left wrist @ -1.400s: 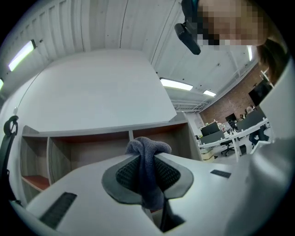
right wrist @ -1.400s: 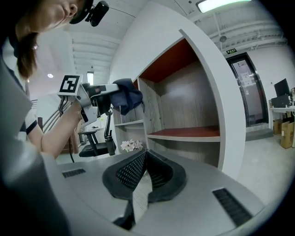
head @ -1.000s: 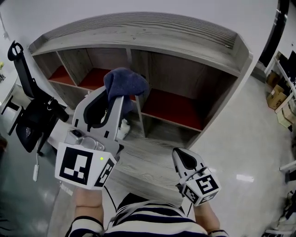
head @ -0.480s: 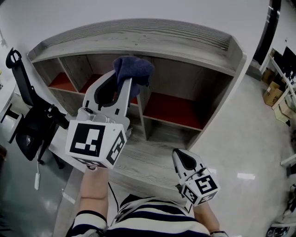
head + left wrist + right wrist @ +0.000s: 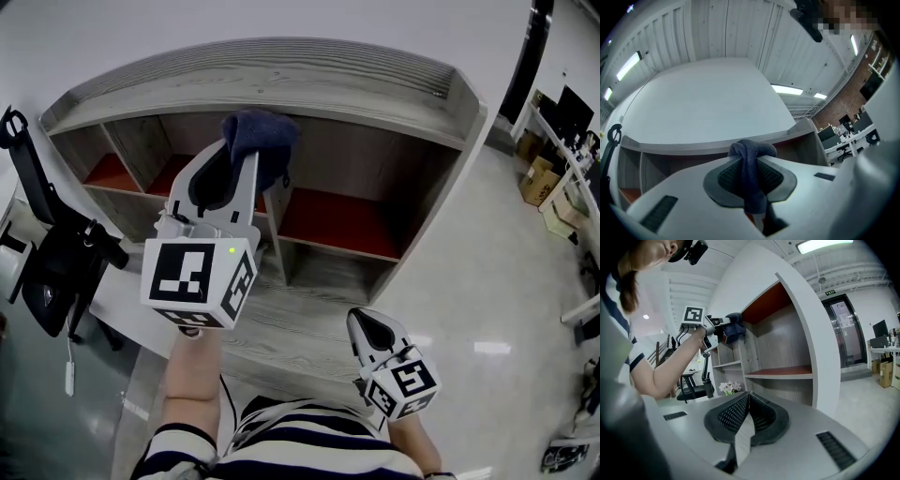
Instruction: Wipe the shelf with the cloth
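Upward is where the left gripper [image 5: 236, 157] has gone over the last second. It has carried the cloth [image 5: 259, 139] from in front of the middle compartments to the front edge of the top board, and I can't tell whether it touches. The right gripper [image 5: 367, 326] has hardly stirred.

From where I stand the shelf [image 5: 281, 75] is the big thing, a grey wood-grain unit with a long curved top and red-floored compartments below. The left jaws are clamped on the dark blue cloth, with a bunched knob bulging past the tips and a tail trailing back between the pads. The right jaws are pressed together on nothing, held low by the person's waist.

The cloth looks soft, light and floppy. I'd judge it is best gripped by a gathered fold, as now, leaving the knob free to meet the wood.
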A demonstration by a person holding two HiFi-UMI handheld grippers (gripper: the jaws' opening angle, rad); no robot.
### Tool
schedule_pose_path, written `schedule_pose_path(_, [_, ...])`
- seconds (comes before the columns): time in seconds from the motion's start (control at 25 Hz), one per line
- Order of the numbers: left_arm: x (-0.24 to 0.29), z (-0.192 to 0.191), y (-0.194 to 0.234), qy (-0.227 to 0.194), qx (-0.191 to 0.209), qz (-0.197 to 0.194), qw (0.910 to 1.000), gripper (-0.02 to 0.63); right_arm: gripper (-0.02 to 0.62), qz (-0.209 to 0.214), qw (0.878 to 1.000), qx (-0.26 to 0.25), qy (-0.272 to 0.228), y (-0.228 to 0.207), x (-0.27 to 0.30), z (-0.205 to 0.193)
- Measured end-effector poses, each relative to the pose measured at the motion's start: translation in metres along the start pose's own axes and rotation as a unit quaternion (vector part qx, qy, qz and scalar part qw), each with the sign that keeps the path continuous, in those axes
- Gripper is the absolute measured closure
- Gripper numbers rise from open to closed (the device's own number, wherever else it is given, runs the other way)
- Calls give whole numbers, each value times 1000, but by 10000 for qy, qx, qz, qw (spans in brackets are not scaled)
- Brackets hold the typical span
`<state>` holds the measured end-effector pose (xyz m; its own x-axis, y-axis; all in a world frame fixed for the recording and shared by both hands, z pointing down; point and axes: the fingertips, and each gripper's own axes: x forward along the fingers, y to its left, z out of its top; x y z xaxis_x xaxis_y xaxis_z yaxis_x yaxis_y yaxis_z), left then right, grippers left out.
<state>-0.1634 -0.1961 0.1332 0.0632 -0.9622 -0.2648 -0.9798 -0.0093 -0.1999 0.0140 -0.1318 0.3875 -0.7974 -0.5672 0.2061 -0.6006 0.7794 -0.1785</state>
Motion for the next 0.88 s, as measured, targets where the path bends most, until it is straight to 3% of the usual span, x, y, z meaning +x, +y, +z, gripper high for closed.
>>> schedule_pose_path(0.88, [-33, -123, -26, 988, -495, 10, 9939, 543, 569, 4, 9994, 90, 323, -1, 12, -20])
